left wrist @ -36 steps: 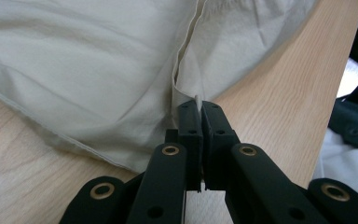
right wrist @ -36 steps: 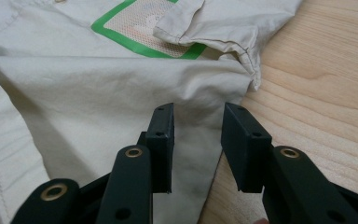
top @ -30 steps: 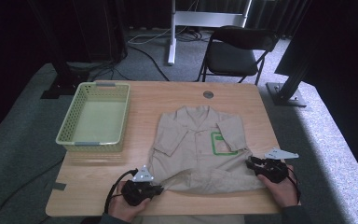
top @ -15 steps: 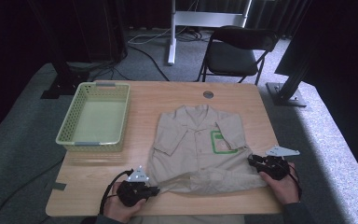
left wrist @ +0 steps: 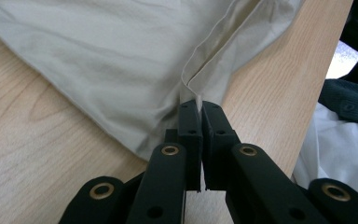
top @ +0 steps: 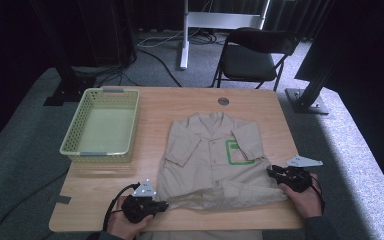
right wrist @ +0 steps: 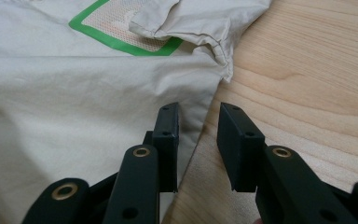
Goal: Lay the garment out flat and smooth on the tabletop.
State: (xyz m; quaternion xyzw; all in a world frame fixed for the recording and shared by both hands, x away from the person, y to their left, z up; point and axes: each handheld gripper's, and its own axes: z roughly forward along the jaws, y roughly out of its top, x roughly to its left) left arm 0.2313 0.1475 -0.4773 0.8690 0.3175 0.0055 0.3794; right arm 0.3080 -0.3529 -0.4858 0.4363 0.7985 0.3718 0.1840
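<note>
- I see a soft tan shirt (top: pixel 215 160) lying flat on the pale wooden table (top: pixel 155 110), a bit right of the middle. It has short sleeves, a collar at the far end and small wrinkles all over.
- On its chest is a patch (top: pixel 236 151) shaped like a box, with a bright green rim and a meshy middle.
- My left gripper (top: pixel 162 205) is at the near left corner of the shirt. Its two black jaws are pinched tight on the folded hem (left wrist: pixel 196 77) — the thin cloth edge sticks up between them.
- My right gripper (top: pixel 271 172) is at the right edge of the shirt, near its sleeve (right wrist: pixel 200 23). Its jaws stand apart, one over the cloth and one over bare wood, with the shirt's edge between them. They grip nothing.
- A light green plastic basket (top: pixel 102 127) with lots of little holes sits at the far left of the table, well apart from the shirt.
- A dark folding chair (top: pixel 252 55) stands on the grey carpet past the far edge.
</note>
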